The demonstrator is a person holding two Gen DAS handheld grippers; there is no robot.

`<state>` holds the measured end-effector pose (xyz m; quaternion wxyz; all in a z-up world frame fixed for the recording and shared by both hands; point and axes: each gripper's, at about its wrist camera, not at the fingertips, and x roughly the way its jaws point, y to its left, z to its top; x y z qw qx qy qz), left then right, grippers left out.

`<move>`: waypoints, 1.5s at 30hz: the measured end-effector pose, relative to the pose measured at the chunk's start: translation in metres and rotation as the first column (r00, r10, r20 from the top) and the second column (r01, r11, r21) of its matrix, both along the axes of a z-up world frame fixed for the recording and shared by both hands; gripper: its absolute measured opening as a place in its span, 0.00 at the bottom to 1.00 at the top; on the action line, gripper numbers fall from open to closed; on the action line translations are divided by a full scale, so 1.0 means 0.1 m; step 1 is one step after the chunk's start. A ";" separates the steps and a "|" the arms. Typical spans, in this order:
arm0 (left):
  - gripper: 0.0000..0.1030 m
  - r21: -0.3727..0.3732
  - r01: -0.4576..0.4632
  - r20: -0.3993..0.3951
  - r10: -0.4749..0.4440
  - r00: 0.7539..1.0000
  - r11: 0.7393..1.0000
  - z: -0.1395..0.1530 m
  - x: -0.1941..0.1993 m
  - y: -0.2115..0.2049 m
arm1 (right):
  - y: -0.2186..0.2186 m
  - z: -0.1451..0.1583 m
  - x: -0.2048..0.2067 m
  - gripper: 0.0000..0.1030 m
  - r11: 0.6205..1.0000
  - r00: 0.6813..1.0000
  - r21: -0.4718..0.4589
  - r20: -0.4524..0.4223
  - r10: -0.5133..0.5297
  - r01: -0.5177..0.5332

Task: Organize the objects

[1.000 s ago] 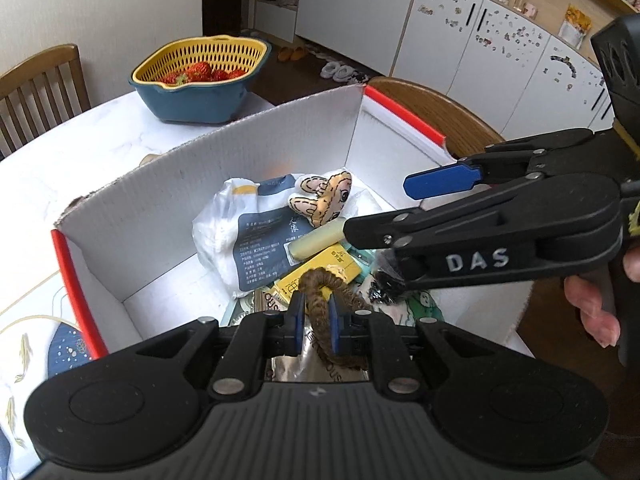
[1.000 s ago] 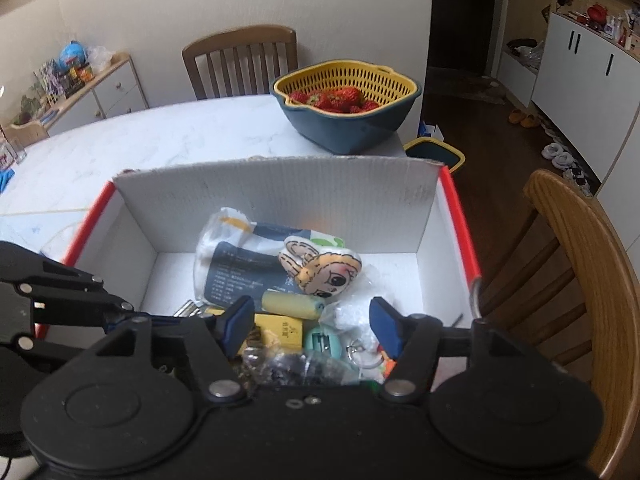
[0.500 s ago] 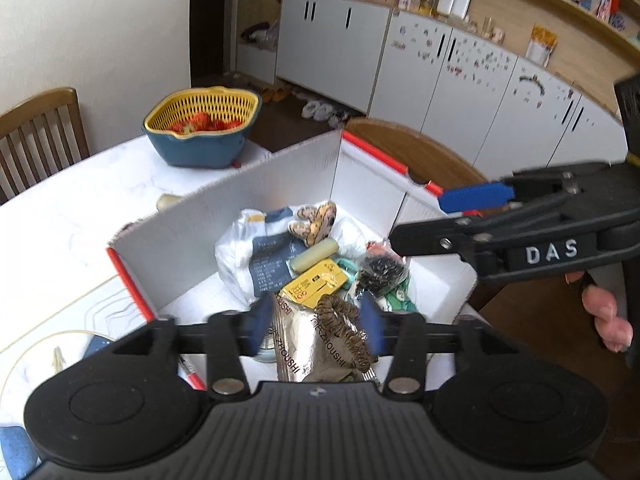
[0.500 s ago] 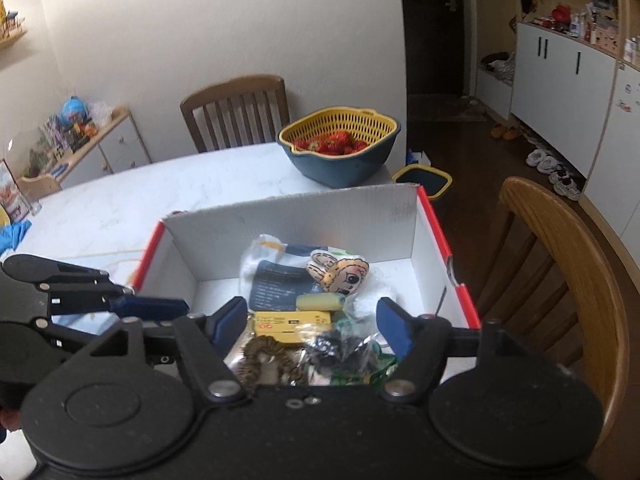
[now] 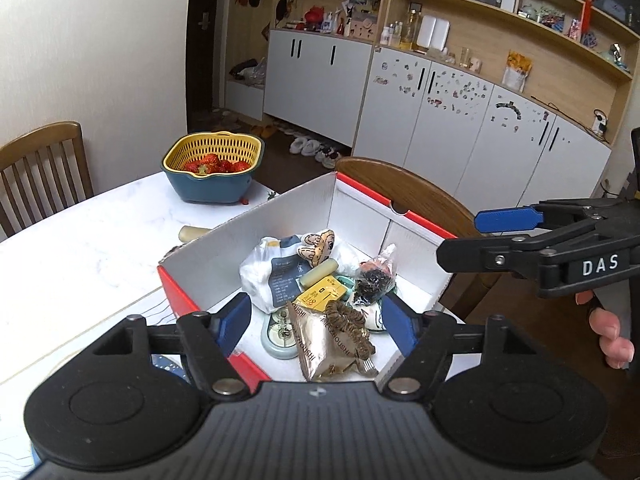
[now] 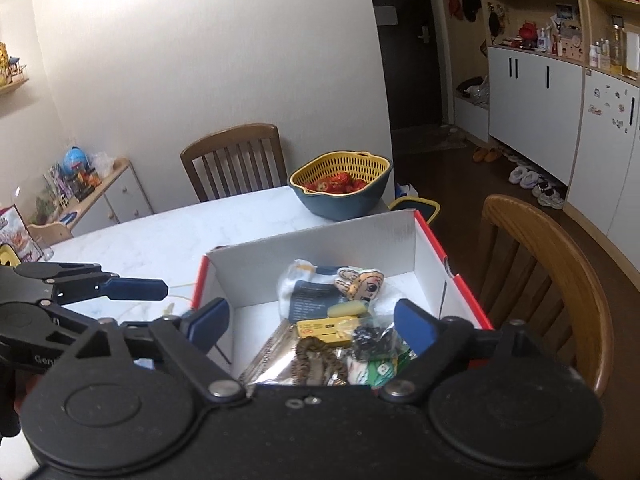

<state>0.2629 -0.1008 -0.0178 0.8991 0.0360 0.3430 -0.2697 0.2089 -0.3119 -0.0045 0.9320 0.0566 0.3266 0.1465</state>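
Note:
A white cardboard box with red edges (image 5: 280, 216) (image 6: 312, 252) sits on the white table and holds several small items. A brown scrunchie (image 5: 350, 330) (image 6: 316, 360) lies on a silvery packet (image 5: 320, 344) near the box's front. Behind them are a yellow card (image 5: 322, 294), a white and blue pouch (image 5: 268, 276), a plush charm (image 5: 318, 242) and a small bag of dark bits (image 5: 374, 278). My left gripper (image 5: 318, 318) is open and empty above the box's near end. My right gripper (image 6: 312, 320) is open and empty above the box too.
A blue and yellow colander of strawberries (image 5: 214, 172) (image 6: 340, 188) stands on the table behind the box. A small cream tube (image 5: 192, 233) lies beside the box. Wooden chairs (image 6: 548, 264) (image 5: 40, 168) stand at the table's sides. White cabinets (image 5: 460, 128) line the far wall.
My left gripper opened and let go of the brown scrunchie, which now lies in the box. Both grippers have risen and pulled back from the box.

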 end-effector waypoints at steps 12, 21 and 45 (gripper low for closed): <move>0.85 -0.002 0.015 0.029 -0.015 0.999 1.000 0.13 -0.25 0.31 | 0.25 0.07 -0.39 0.97 0.998 0.997 0.033 0.041 -0.058 0.056; 1.00 -0.043 0.005 0.037 -0.004 0.999 0.999 0.13 -0.35 0.55 | 0.51 0.11 -0.65 0.99 0.998 0.995 -0.002 0.078 -0.069 0.069; 1.00 -0.052 -0.015 0.109 0.021 0.994 0.999 -0.03 -0.58 0.91 | 1.01 -0.09 -0.92 0.99 0.997 0.997 -0.033 0.035 -0.067 0.068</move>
